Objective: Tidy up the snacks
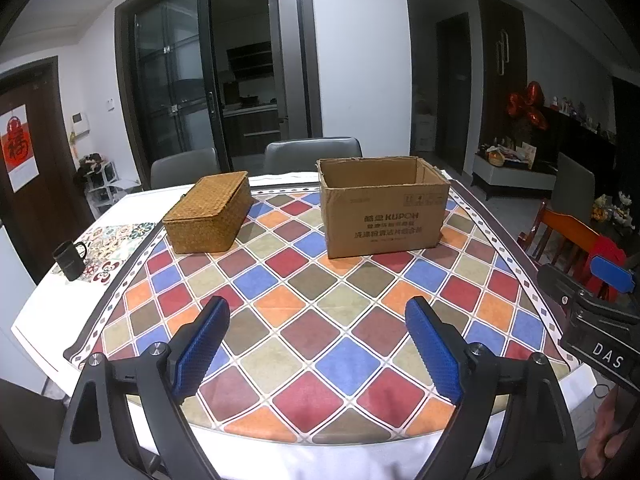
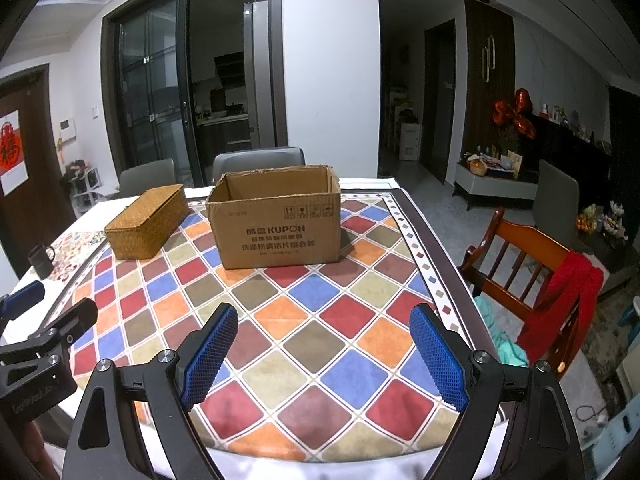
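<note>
Both grippers are hovering over the near edge of the table (image 1: 280,452), nothing between the fingers. Left gripper (image 1: 316,344): jaws spread wide, empty. Right gripper (image 2: 324,350): the same, wide and empty.

Progress: judging the task as not yet begun. No snacks are showing in either view.

Cardboard box (image 1: 384,208) is standing upright toward the far edge, right of centre, top flaps gone, mouth facing up; its inside is hidden from this angle. Long axis is running parallel to the far edge, printed face toward the cameras.

Wicker basket (image 1: 208,216) is sitting to the box's left, apart from it, lid closed. Long axis is running diagonally, from the far edge toward the near-left corner.

Whatever snacks exist are probably inside one of the two; cannot tell which.
</note>
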Motion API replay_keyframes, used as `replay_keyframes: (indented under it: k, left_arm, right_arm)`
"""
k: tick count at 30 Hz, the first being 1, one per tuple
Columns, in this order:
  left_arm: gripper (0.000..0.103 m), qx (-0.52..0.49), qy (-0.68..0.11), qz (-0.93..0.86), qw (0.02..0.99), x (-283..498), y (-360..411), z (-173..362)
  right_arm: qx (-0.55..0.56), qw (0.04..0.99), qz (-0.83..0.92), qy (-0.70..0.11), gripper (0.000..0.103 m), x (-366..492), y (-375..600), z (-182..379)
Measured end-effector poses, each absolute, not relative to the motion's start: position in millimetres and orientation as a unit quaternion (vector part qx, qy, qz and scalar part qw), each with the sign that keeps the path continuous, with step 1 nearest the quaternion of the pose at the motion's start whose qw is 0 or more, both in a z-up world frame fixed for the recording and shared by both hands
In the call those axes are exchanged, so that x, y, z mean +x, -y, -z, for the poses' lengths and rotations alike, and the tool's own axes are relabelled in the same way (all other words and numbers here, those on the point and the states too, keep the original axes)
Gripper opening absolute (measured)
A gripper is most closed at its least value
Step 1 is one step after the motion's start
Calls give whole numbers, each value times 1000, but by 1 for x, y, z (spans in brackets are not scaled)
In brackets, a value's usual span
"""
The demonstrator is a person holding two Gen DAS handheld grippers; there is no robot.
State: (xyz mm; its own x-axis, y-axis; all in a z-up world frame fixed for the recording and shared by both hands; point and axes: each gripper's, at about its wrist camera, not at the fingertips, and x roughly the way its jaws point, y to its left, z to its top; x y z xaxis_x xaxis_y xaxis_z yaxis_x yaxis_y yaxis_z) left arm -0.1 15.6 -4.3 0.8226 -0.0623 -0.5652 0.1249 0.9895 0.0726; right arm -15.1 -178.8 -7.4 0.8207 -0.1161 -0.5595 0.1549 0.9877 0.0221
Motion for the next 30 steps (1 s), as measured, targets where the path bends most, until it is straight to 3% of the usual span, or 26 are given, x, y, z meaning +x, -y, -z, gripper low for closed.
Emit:
replay_keyframes:
  k: [30]
  left_arm:
    - [95, 48, -309, 65, 948, 6, -13, 7]
  right_arm:
    - [36, 954, 74, -289, 89, -12, 181, 1]
